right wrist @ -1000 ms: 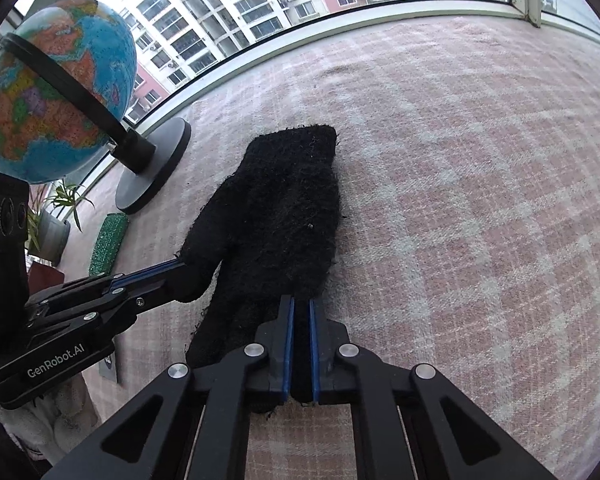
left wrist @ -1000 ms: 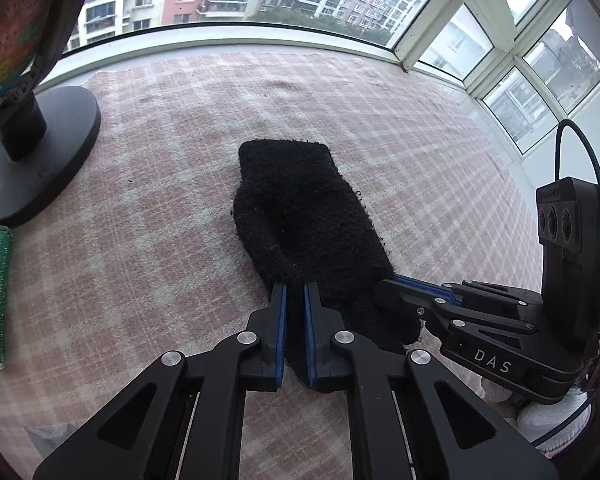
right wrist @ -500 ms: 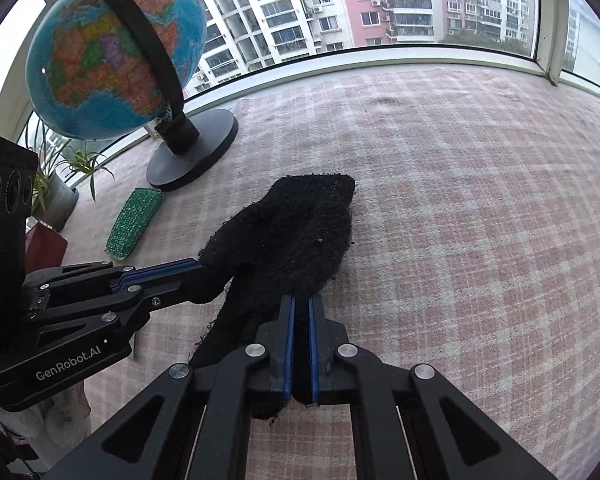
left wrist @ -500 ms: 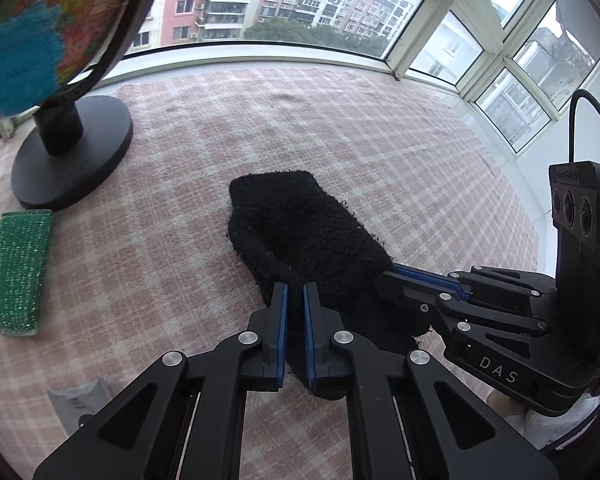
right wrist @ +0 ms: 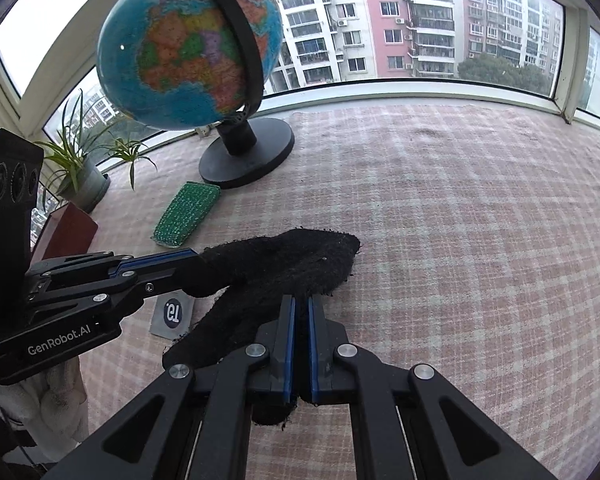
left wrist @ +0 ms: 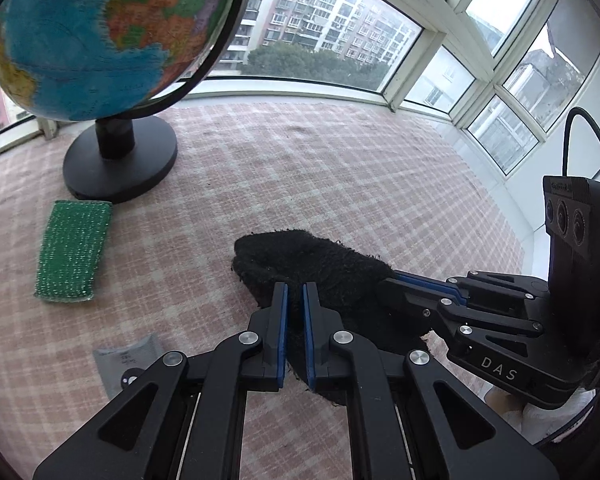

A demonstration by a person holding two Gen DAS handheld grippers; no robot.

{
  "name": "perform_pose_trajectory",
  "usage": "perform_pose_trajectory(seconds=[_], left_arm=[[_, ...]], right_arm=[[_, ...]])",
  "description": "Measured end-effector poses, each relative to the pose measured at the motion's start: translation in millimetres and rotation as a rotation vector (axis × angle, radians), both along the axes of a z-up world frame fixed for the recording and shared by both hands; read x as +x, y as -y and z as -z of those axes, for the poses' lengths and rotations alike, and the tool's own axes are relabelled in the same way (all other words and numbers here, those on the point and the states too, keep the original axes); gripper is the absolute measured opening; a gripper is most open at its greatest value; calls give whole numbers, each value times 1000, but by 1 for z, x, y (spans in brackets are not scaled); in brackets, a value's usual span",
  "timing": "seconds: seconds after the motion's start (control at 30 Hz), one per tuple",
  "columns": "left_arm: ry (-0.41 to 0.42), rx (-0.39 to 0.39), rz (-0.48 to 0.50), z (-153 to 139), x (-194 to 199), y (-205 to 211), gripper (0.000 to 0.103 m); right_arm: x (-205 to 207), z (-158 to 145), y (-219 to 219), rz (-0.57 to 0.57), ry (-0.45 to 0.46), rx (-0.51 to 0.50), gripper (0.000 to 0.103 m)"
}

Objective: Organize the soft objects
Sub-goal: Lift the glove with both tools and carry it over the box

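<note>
Fuzzy black knit glove (left wrist: 320, 268) is pinched by both grippers, left gripper (left wrist: 295, 292) and right gripper (right wrist: 301, 304). Green sponge (left wrist: 74, 250) lies off to the left gripper's left.

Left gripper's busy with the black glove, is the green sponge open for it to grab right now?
Probably not yet: the left gripper is shut on the black glove. The green sponge itself lies uncovered, nothing between.
</note>
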State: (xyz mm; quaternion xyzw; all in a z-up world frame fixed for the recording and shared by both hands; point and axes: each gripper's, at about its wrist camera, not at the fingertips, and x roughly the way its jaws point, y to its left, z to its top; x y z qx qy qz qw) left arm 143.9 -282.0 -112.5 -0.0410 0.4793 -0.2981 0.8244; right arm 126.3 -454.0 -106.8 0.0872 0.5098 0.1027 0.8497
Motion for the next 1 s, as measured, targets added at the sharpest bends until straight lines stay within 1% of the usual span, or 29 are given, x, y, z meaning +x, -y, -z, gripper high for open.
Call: perform_pose_trajectory(seconds=[0.3,0.5,0.73,1.0], left_arm=[[39,-61,-24,-26,-18,-39,6],[70,-102,-58,-46,-29,-78,6],[121,-134,-132,-75,-43,-145,6],[189,-131,-269,-99,-66,-249,6]], right_arm=[[-16,-39,-35,-36,62,-6,5],[-23,-70,-73,-75,114,-13,5],[-28,-110,-143,-166,190,-30,5],[-28,-137,-248,-315,245,-21,5]])
